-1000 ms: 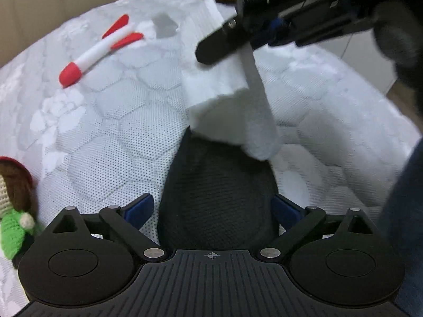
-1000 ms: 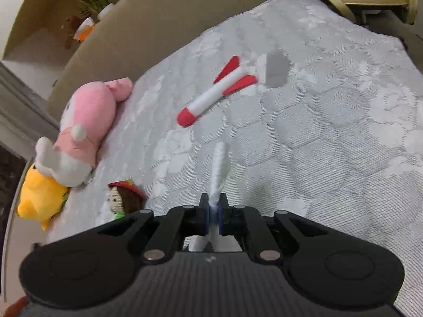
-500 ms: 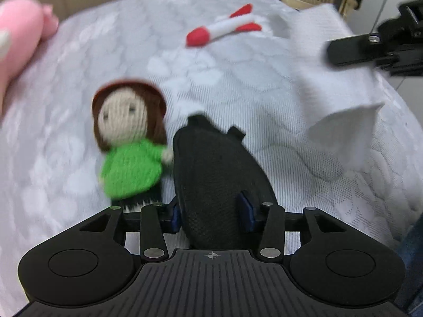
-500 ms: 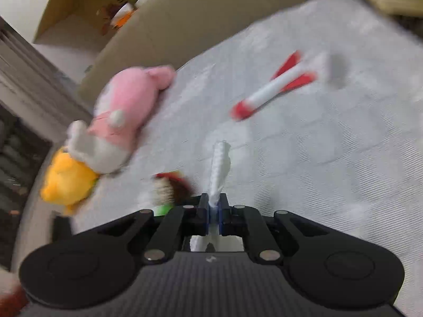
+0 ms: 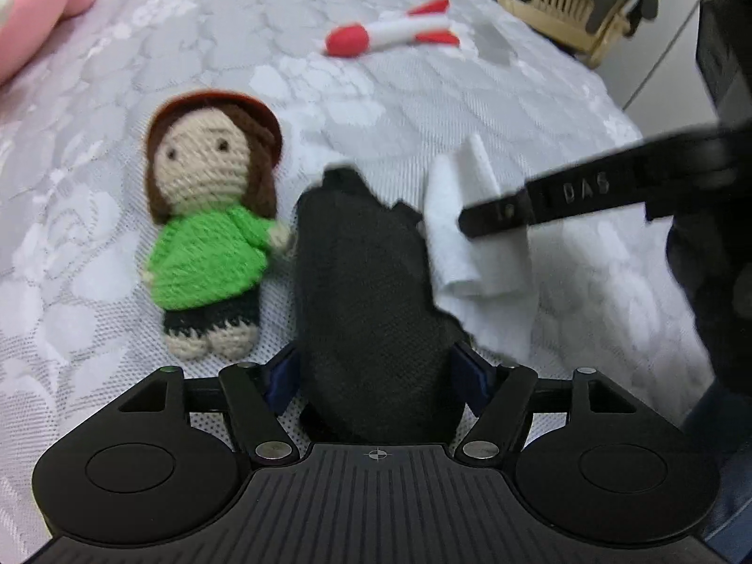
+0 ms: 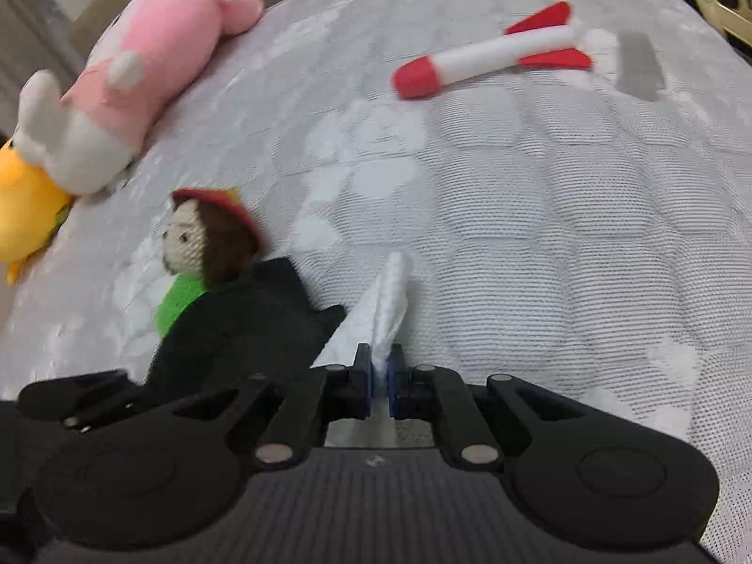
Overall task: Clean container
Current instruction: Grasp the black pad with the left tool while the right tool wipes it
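Wiping looks barely begun: left gripper (image 5: 373,371) clamps the black pouch (image 5: 371,291), right gripper (image 6: 381,371) pinches a white tissue (image 6: 387,301) just beside it; inside probably untouched.

A little yarn doll (image 5: 211,230) in a green top lies on the white bed (image 6: 540,235), a red and white toy rocket (image 6: 493,58) lies farther off, and a pink plush (image 6: 141,75) touches a yellow one (image 6: 23,216).
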A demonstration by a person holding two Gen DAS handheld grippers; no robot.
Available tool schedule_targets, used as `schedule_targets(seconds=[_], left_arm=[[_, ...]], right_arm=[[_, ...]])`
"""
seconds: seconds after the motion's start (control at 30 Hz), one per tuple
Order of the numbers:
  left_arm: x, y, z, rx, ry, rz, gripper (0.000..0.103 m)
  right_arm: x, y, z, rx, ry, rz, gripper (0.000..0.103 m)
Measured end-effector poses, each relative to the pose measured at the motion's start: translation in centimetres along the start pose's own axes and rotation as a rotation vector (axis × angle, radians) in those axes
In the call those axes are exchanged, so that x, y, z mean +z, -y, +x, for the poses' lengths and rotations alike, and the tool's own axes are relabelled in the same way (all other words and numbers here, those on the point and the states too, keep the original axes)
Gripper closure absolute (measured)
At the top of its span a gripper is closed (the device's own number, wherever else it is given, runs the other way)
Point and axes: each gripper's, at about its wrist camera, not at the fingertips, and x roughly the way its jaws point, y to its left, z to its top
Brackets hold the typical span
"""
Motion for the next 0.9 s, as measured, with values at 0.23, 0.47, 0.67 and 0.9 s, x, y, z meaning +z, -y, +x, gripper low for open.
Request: schedule_targets(seconds=[0.23, 0.47, 0.67, 0.9], left_arm=[[1.1, -5.2, -4.9, 0.016, 0.173, -0.272, 0.011], [0.9, -6.0, -1.9, -0.028, 0.062, -0.352, 0.010], [0.7, -3.5, -0.7, -0.024, 0.008, -0.236, 0.010], [0.7, -3.2, -1.6, -0.109, 0.052, -0.252, 0.009]], right_arm=[[-1.4, -1.6, -2.1, 0.273, -0.016, 0.024, 0.095], [-3.5, -5.1, 0.8, 0.185, -0.144, -0.147, 0.095], [-1.1, -2.7, -0.6, -0.041, 0.040, -0.123, 0.095], [1.0, 2.5, -1.5, -0.172, 0.098, 0.032, 0.082]])
